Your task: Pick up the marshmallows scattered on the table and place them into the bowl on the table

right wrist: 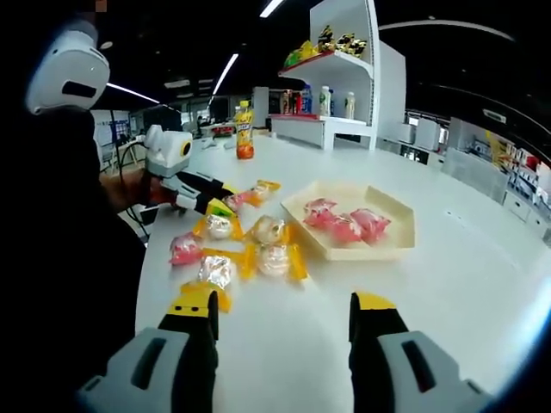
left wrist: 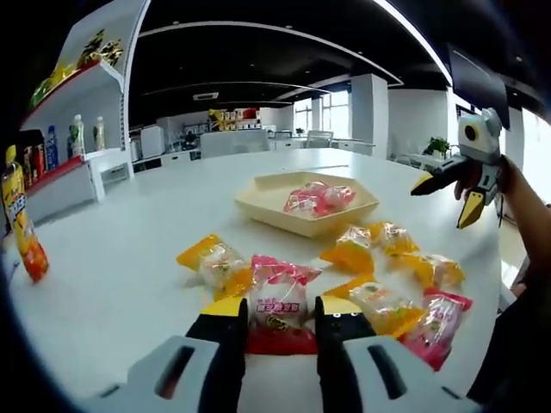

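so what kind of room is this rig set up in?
Likely an open-plan office with a snack or demo corner: a white display shelf stocked with bottles and snack packs, desks and windows at the back, long ceiling strip lights. The work happens on a big white table holding the bowl and wrapped marshmallows.

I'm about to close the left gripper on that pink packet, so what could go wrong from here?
1. The pink packet sits between the left gripper fingers but touches a yellow packet; closing may snag or push both.
2. The wrappers look slick and puffy, so the packet could slip out on the way to the bowl.
3. The right gripper hangs open above the table near the bowl, so the two paths could cross.
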Demonstrator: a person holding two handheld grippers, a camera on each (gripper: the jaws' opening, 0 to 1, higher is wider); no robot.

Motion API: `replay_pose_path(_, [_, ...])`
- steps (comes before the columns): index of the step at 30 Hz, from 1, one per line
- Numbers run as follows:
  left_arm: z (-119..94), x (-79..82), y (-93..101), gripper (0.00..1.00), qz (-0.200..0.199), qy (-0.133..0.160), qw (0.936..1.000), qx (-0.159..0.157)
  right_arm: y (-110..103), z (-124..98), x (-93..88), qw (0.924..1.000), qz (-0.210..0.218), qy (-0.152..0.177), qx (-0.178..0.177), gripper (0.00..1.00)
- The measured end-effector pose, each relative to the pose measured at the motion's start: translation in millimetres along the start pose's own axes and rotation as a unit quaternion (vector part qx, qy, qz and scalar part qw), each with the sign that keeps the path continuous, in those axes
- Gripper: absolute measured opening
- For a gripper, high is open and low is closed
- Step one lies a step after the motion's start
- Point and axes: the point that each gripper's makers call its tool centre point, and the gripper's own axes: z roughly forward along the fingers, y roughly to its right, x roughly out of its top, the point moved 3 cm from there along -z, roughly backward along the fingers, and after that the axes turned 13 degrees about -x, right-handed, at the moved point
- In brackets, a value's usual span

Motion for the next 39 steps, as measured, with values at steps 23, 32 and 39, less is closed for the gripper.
replay_pose_path(23, [-1.0, -0.7, 3.5, 0.22, -0.001, 0.017, 0.9997, -0.017, -5.3, 0.3, -1.5, 1.0000, -0.005, -0.001, 0.001, 0.59])
replay_pose_path(32, [-4.5, 4.7, 5.2, 0.21, 0.011, 0.037, 0.9989, -0.025, -5.9, -1.1, 2.1, 0.9999, 0.005, 0.010, 0.003, 0.59])
replay_pose_path(39, [-9.2, 19.9, 9.3, 0.21, 0.021, 0.076, 0.9960, -0.041, -6.2, -4.8, 3.3, 0.9999, -0.001, 0.013, 0.002, 0.59])
